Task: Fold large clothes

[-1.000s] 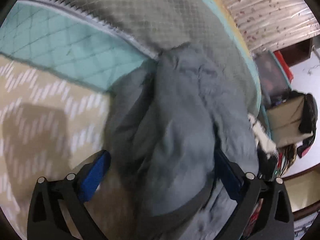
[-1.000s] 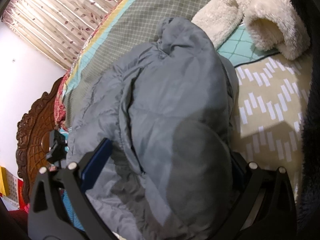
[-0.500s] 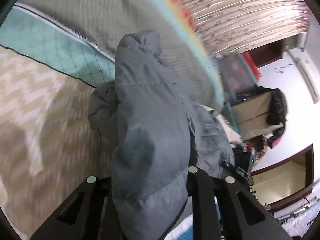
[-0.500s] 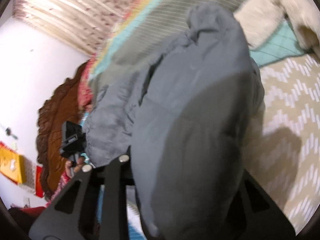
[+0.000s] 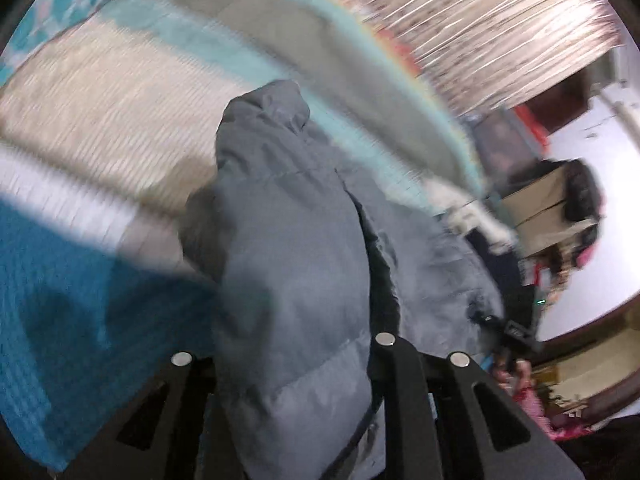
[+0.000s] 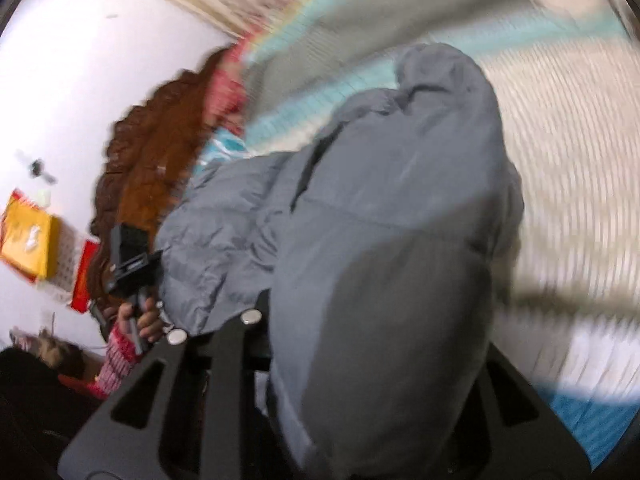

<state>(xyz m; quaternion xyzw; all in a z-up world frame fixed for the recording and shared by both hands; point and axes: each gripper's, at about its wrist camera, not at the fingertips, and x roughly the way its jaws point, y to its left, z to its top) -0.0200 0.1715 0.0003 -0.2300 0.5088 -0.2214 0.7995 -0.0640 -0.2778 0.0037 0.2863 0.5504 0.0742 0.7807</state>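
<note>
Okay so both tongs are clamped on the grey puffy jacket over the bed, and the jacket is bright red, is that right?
Not quite. The jacket is grey, not red, as both wrist views show. The rest holds: the left tongs and right tongs are each clamped on it over the bed.

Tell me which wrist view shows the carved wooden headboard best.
The right wrist view. The carved wooden headboard stands there as a brown scalloped shape against the white wall, left of the grey puffer jacket, though blurred by motion. The left wrist view shows none of it: only jacket, bedding, curtain and room clutter.
</note>
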